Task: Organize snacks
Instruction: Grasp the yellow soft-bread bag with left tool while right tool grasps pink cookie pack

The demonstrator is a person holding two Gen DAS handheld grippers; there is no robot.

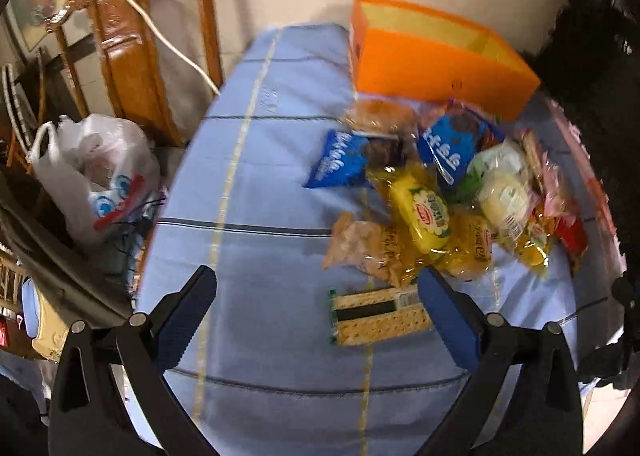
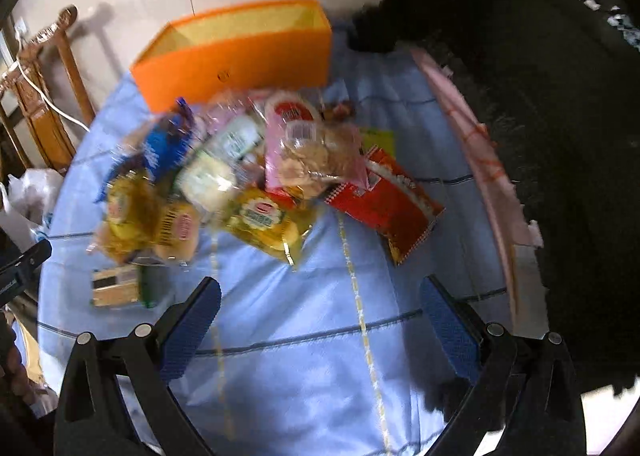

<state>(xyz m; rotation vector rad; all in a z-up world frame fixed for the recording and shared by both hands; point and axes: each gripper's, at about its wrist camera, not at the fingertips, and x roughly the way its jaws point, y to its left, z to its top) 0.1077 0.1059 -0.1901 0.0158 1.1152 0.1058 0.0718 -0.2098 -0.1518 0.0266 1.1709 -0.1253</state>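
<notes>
A pile of wrapped snacks point(image 1: 432, 184) lies on a table with a blue cloth point(image 1: 260, 176), in front of an open orange box point(image 1: 436, 60). A cracker pack point(image 1: 380, 316) lies nearest, just ahead of my left gripper point(image 1: 316, 296), which is open and empty above the cloth. In the right wrist view the same pile point(image 2: 240, 172) shows a yellow cake pack point(image 2: 268, 224), a red bag point(image 2: 388, 204) and the orange box point(image 2: 236, 56). My right gripper point(image 2: 320, 304) is open and empty, short of the pile.
A white plastic bag point(image 1: 92, 176) and a wooden chair point(image 1: 128, 48) with a white cable stand left of the table. A dark garment point(image 2: 540, 136) and a pink edge point(image 2: 480, 160) border the table's right side. The other gripper's tip point(image 2: 24, 260) shows at far left.
</notes>
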